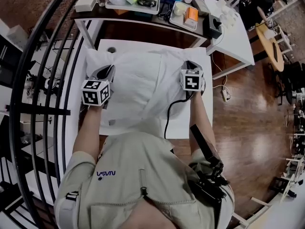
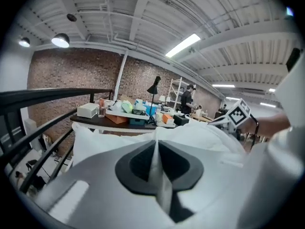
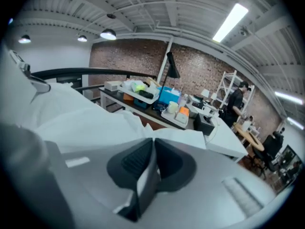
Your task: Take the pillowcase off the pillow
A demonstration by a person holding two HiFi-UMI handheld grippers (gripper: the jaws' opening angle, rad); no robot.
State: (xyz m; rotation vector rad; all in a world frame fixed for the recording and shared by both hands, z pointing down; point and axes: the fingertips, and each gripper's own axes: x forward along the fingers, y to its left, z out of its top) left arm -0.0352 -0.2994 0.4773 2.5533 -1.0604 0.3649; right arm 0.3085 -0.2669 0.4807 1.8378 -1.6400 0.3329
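A white pillow (image 1: 136, 87) in its white pillowcase lies on a white table (image 1: 188, 128) in front of me. My left gripper (image 1: 110, 70) is at the pillow's left side, and in the left gripper view this gripper (image 2: 156, 149) is shut on a thin fold of the pillowcase (image 2: 200, 137). My right gripper (image 1: 189, 64) is at the pillow's right side. In the right gripper view it (image 3: 152, 147) is likewise shut on a fold of white pillowcase (image 3: 81, 123). Loose fabric (image 1: 152, 120) hangs toward my body. Where the case ends and the pillow begins I cannot tell.
Beyond the pillow a dark desk (image 1: 119, 15) holds trays, boxes and cups. A black railing (image 1: 45, 80) curves along the left. A black cable (image 1: 167, 118) runs from the right gripper over the table. On the right are wooden floor (image 1: 248, 128) and another white table (image 1: 236, 37).
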